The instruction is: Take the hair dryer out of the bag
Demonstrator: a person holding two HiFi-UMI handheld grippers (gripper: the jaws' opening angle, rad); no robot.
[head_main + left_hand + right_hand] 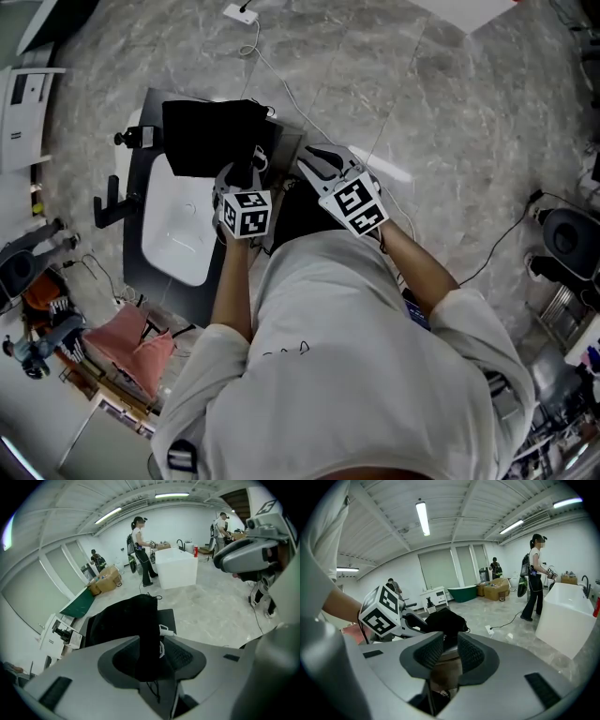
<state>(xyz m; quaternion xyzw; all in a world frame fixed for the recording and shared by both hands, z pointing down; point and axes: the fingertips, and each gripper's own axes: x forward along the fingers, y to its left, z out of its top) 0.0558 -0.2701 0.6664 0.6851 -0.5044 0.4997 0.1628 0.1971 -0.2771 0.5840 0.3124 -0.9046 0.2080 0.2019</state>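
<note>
Left gripper view shows the left gripper (pixel 150 640) released. Its jaws stand apart with an upright fold of the black bag (pixel 119 620) between them. The cloth lies against one pad and clear of the other, so nothing is clamped. A white cord (pixel 164 631) shows just beside the fold. The bag rests on a dark tabletop (pixel 168 617), beside a white basin (pixel 173 234) in the head view.

The right gripper (pixel 450 641) sits on the other side, near the bag, with its jaws a narrow gap apart. A dim brownish shape lies low in that gap. What it is, and whether the pads pinch it, cannot be told.

The hair dryer appears in no view. The judgement is that it is still inside the bag, which is bunched at its top.

Step in hand, as judged: getting the mouth of the bag open, ahead of any reach for the hair dryer. The next move calls for one gripper to take a firm hold on the rim of the mouth and keep it spread. The other gripper then goes in through the opening. Soft cloth may slip from a loose pinch.
</note>
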